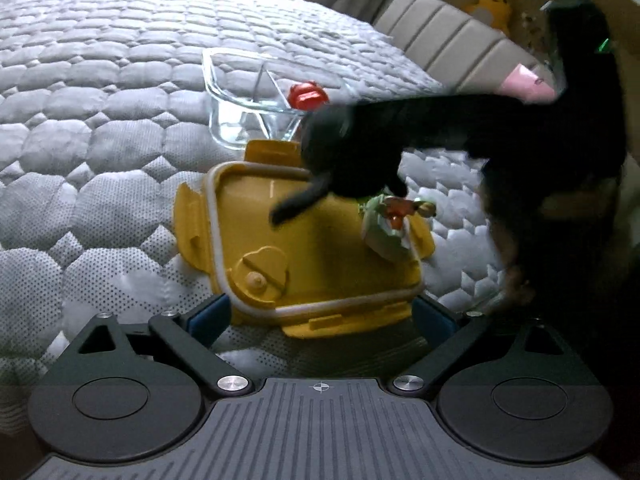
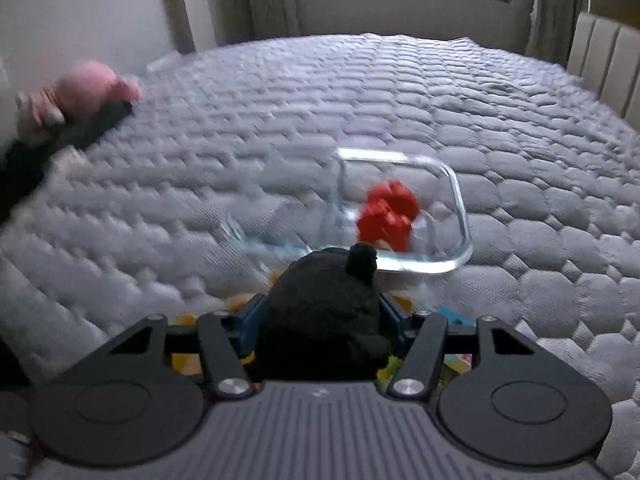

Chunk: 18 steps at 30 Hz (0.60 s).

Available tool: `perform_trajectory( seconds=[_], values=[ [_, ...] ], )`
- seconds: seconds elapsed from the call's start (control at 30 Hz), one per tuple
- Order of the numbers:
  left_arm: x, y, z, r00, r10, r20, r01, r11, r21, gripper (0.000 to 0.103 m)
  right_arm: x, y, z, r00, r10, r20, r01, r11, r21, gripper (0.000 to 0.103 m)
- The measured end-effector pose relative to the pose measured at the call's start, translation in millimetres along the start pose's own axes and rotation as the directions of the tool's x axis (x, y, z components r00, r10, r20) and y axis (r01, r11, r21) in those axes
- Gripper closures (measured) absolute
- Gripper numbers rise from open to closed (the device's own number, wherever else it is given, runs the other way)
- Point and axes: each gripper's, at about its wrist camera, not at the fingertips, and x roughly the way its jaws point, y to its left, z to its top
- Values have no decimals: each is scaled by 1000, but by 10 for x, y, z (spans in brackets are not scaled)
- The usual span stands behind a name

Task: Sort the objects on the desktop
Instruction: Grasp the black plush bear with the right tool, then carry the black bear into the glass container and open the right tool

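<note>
Quilted bed; right tongs clamp a blurred black plush toy.

Wide open quilted bed cover left of and beyond the glass container. Container split by a divider into 2 compartments: 1 holding a red toy, the other free. Just before it, yellow lid crowded by a black plush toy and a small green toy. Padded headboard closing off the right.

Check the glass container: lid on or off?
Off. The glass container is open-topped, and the yellow lid lies beside it on the bed.
</note>
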Motion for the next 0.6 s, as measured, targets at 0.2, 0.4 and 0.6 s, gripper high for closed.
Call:
perform_trajectory(
  seconds=[0.2,0.4,0.6],
  values=[
    [69,88,37,1000,-16,-2,16,997,-73,0,2,53,452,998,34,52,-35,999,24,41],
    [104,122,24,1000,7,-16,-9,996,-87,0,71,55,758,995,62,82,-67,996,57,41],
    [143,207,33,999,5,-32,-9,993,-120,0,258,-35,800,994,82,69,-89,990,112,41]
  ],
)
